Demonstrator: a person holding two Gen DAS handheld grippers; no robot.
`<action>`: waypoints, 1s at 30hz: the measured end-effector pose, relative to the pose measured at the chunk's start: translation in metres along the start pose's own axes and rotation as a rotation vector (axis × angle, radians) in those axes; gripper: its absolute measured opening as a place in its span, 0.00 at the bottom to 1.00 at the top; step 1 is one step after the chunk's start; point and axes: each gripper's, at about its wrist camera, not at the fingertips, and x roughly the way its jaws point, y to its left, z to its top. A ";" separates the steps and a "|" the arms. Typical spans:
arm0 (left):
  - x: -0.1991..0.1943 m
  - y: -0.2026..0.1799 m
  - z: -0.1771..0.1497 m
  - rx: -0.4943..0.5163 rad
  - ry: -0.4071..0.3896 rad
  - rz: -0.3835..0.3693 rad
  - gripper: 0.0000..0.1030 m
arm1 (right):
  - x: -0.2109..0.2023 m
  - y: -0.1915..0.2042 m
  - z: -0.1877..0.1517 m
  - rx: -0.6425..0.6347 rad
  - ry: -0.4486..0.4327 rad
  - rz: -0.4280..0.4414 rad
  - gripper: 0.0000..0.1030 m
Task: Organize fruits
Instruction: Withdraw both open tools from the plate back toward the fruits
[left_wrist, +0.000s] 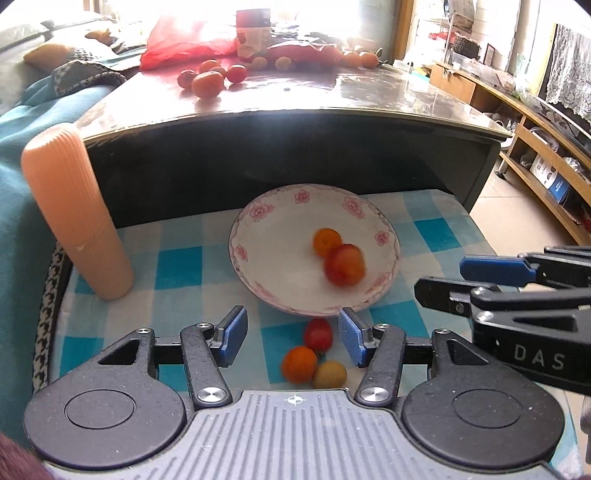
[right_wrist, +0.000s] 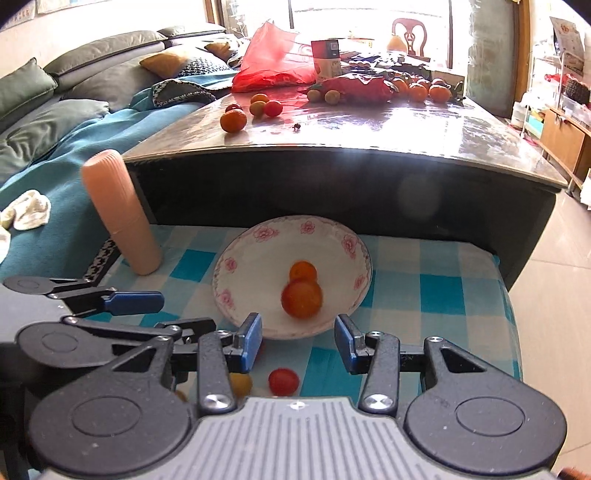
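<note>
A white plate with pink flowers (left_wrist: 280, 229) (right_wrist: 255, 258) sits on a blue checked cloth. It holds a small orange fruit (left_wrist: 327, 240) (right_wrist: 303, 271) and a blurred red-orange fruit (left_wrist: 344, 264) (right_wrist: 302, 298). In front of the plate lie a red tomato (left_wrist: 318, 334) (right_wrist: 283, 381), an orange fruit (left_wrist: 299, 363) and a yellow fruit (left_wrist: 330, 374) (right_wrist: 241, 384). My left gripper (left_wrist: 292, 334) is open and empty above these three. My right gripper (right_wrist: 298, 341) is open and empty at the plate's near rim; it also shows in the left wrist view (left_wrist: 443, 280).
A tall peach cylinder (left_wrist: 75, 210) (right_wrist: 120, 214) stands left of the plate. A dark glossy table (left_wrist: 295, 99) (right_wrist: 369, 125) behind carries more fruit, a red bag (right_wrist: 273, 59) and a box. A teal sofa (right_wrist: 74, 140) lies left.
</note>
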 end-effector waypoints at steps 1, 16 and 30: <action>-0.002 0.000 -0.002 -0.002 0.001 -0.002 0.61 | -0.003 0.000 -0.002 0.003 0.001 0.002 0.57; -0.018 -0.009 -0.027 -0.007 0.045 -0.034 0.62 | -0.027 -0.001 -0.042 0.059 0.064 0.002 0.57; -0.018 -0.009 -0.055 -0.013 0.135 -0.035 0.63 | -0.034 -0.003 -0.074 0.124 0.122 0.015 0.57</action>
